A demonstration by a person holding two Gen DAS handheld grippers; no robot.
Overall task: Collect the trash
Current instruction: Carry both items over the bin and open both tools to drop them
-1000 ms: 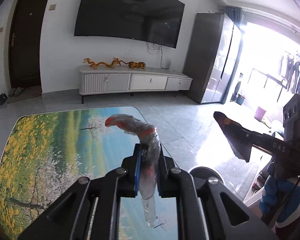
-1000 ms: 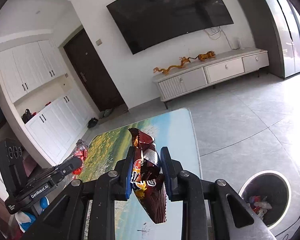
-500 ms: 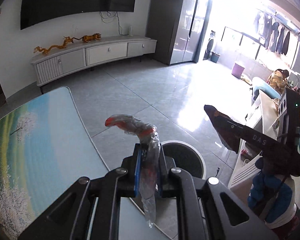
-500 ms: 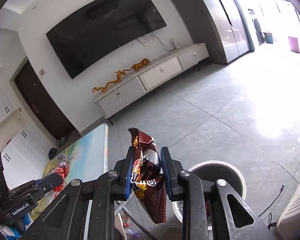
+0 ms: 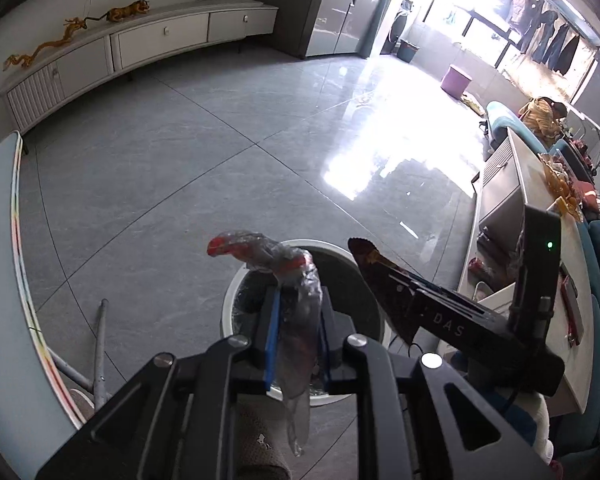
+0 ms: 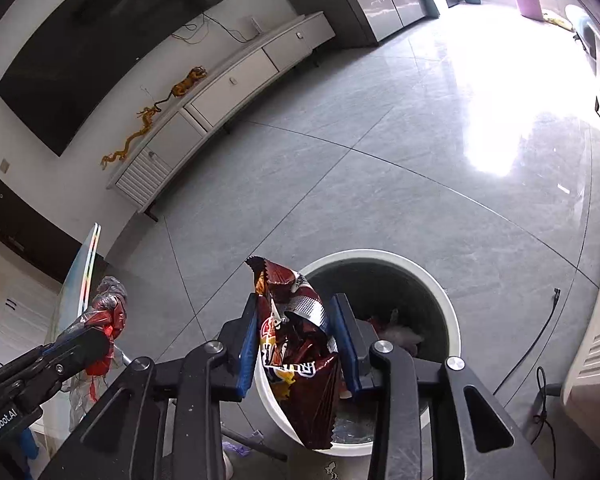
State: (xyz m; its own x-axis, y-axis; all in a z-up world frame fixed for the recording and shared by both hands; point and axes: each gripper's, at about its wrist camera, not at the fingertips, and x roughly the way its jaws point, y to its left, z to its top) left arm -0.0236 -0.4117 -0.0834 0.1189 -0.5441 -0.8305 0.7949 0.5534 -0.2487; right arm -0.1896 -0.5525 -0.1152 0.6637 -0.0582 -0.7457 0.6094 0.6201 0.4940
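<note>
The left gripper (image 5: 297,334) is clamped on a crumpled clear wrapper (image 5: 296,308) and the right gripper (image 6: 296,338) pinches a brown snack bag (image 6: 300,356), both hanging over the white-rimmed bin (image 6: 446,300) on the floor, apparently so that releasing drops them inside.

Both wrist cameras look steeply down along their fingers at the white trash bin (image 5: 236,300) (image 6: 448,300), from close above it. The left view sits to the bin's left, the right view almost directly over it. Both share the bin, grey floor and TV cabinet (image 5: 140,40) (image 6: 220,84).
</note>
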